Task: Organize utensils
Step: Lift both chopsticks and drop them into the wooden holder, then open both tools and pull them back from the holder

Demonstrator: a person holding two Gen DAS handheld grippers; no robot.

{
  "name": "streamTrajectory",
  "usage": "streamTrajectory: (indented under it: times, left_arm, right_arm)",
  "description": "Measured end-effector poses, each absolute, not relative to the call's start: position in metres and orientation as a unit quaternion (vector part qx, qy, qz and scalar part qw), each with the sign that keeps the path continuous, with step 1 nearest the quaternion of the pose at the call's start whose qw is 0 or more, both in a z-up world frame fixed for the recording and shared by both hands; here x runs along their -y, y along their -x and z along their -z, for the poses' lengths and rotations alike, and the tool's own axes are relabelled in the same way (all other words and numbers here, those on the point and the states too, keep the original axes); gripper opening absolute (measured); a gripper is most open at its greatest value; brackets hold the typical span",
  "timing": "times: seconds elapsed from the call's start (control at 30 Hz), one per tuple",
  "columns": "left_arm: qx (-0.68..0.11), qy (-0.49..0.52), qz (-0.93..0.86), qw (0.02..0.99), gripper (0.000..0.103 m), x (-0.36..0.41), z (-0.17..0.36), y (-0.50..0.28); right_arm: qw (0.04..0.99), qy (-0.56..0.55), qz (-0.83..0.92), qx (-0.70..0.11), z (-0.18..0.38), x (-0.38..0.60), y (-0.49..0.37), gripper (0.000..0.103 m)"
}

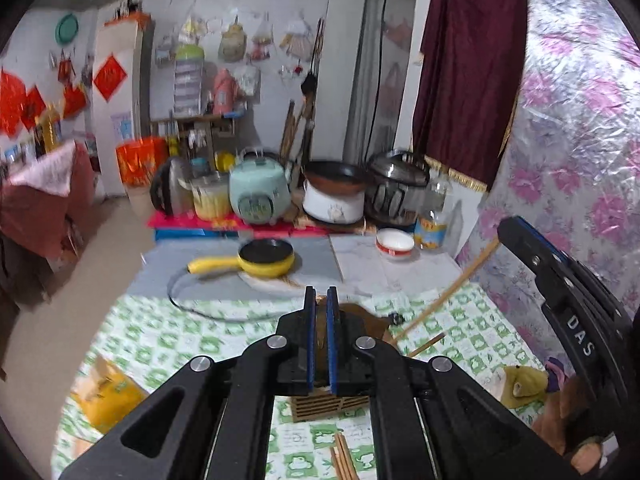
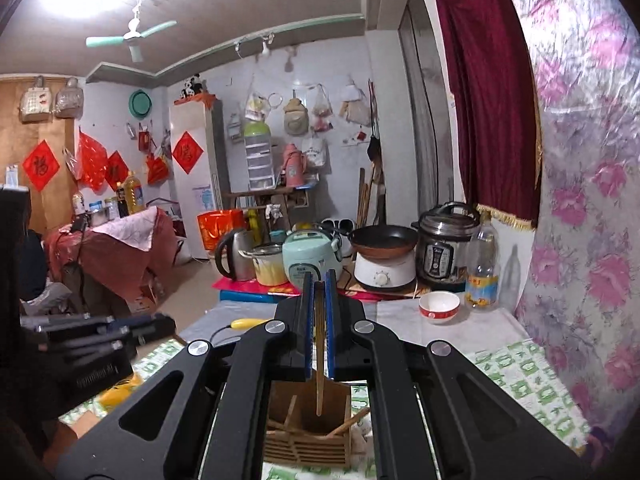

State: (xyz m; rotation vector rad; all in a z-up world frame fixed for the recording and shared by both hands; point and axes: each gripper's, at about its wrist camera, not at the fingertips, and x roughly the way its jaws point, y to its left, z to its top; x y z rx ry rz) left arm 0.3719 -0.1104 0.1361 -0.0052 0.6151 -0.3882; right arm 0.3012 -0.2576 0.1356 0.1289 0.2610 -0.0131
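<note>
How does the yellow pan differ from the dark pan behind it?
The yellow pan is yellow outside with a long yellow handle; the dark pan is reddish-brown outside. The yellow pan sits low on a pale mat on the table; the dark pan rests on top of a white cooker. The dark pan looks wider. Both are black inside and appear empty.

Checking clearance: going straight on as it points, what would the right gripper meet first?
Probably the mint-green rice cooker, straight beyond the right gripper, shut on a chopstick. Depth is unclear; open table lies between.
</note>
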Motion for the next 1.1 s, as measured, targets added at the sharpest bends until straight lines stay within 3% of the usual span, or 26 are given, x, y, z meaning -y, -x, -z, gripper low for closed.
streamTrajectory:
  times: [0.1,0.13,0.17,0.23,0.37,0.47,0.67,1.0,1.1]
  left_arm:
    - [-0.347,-0.001,0.187,0.919,0.007,0.110,-0.102,-0.388]
    - [-0.354,-0.006,0.187,0.916,0.014,0.108,-0.097,-0.389]
    - [-0.353,-0.011,0.181,0.918,0.033,0.105,-0.095,-0.387]
    - [-0.333,-0.013,0.156,0.930,0.053,0.098,-0.102,-0.379]
    - [-0.308,0.000,0.154,0.939,0.068,0.083,-0.126,-0.357]
    - [-0.280,0.004,0.137,0.950,0.087,0.073,-0.143,-0.328]
    - [-0.261,-0.007,0.115,0.958,0.097,0.060,-0.154,-0.276]
    - [-0.255,-0.044,0.032,0.965,0.097,0.041,-0.125,-0.195]
    - [-0.253,-0.061,-0.002,0.966,0.097,0.032,-0.114,-0.163]
  right_arm:
    - [0.982,-0.059,0.003,-0.182,-0.105,0.258,-0.324,0.010]
    - [0.978,-0.066,0.000,-0.196,-0.098,0.261,-0.326,0.011]
    - [0.977,-0.074,-0.003,-0.199,-0.096,0.265,-0.325,0.011]
    - [0.978,-0.083,-0.005,-0.191,-0.104,0.272,-0.318,0.012]
    - [0.980,-0.096,-0.008,-0.173,-0.127,0.276,-0.293,0.022]
    - [0.982,-0.094,-0.007,-0.163,-0.136,0.273,-0.270,0.043]
    - [0.986,-0.082,-0.009,-0.144,-0.143,0.260,-0.212,0.058]
    - [0.988,-0.057,0.001,-0.141,-0.121,0.234,-0.122,0.077]
    - [0.988,-0.047,0.010,-0.147,-0.110,0.223,-0.092,0.078]
